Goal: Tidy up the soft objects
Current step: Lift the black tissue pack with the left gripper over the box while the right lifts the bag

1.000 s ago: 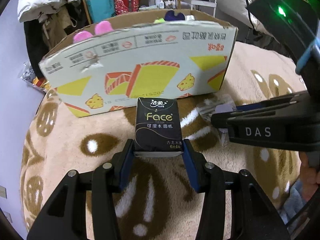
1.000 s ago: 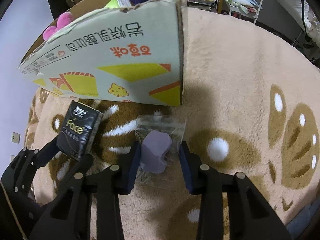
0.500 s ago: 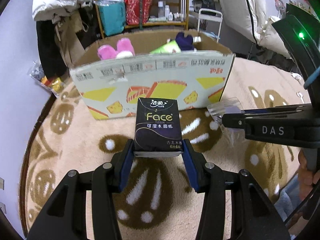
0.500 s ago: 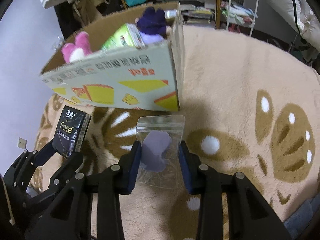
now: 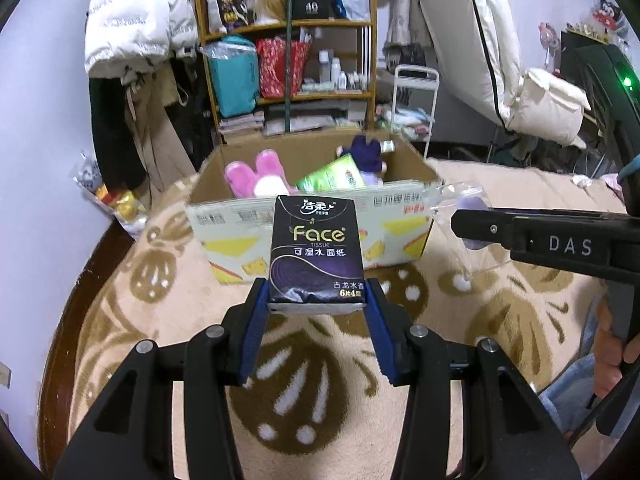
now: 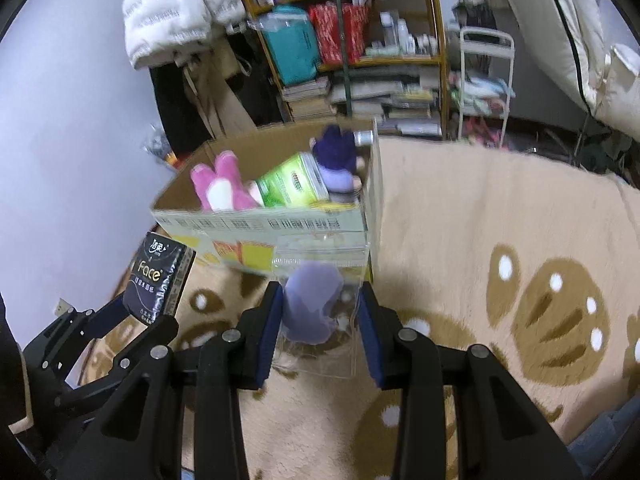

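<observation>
I cannot read the cardboard box point(image 6: 280, 226) print — motion-blurred; the tissue pack point(image 5: 316, 254) hides part of its front wall.

my left tool point(image 5: 317, 300) points forward and down, its blue pads clamped against the two sides of a black tissue pack point(image 5: 316, 256) that stands upright between them. my right tool point(image 6: 319, 310) sits at its 3 o'clock, tilted down too, pads pressed on a clear bag point(image 6: 320, 300) with a purple piece inside. at 4 o'clock in the left view, my hand point(image 5: 614, 354) wraps the right tool's handle.
</observation>
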